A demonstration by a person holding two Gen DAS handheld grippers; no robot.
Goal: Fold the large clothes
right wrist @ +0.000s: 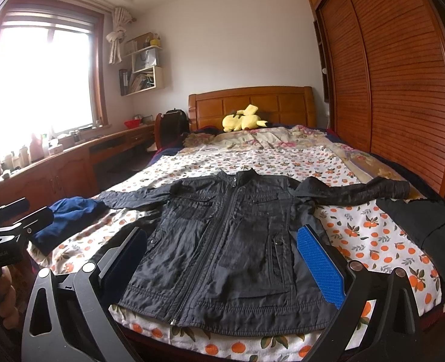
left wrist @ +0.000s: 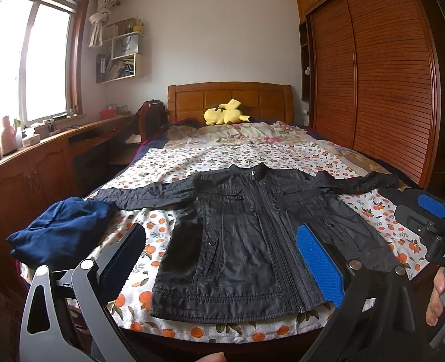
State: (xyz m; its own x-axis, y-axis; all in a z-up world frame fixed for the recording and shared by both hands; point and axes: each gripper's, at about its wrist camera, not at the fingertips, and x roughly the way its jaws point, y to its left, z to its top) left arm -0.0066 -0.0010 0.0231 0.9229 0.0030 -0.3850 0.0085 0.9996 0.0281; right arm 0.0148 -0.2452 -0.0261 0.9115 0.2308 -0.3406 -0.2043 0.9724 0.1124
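Note:
A black zip-up jacket (left wrist: 237,241) lies flat, front up, on the bed, both sleeves spread out to the sides. It also shows in the right wrist view (right wrist: 228,241). My left gripper (left wrist: 219,238) is open and empty, held above the jacket's hem near the foot of the bed. My right gripper (right wrist: 222,241) is open and empty, also above the hem. The right gripper shows at the right edge of the left wrist view (left wrist: 430,220), and the left gripper at the left edge of the right wrist view (right wrist: 14,220).
The bed has an orange-print sheet (left wrist: 210,157). A blue garment (left wrist: 62,232) is bunched at the left by the jacket's sleeve. A dark garment (right wrist: 418,226) lies at the bed's right edge. A yellow plush (left wrist: 225,113) sits by the headboard. A wardrobe (left wrist: 373,75) stands right, a desk (left wrist: 41,157) left.

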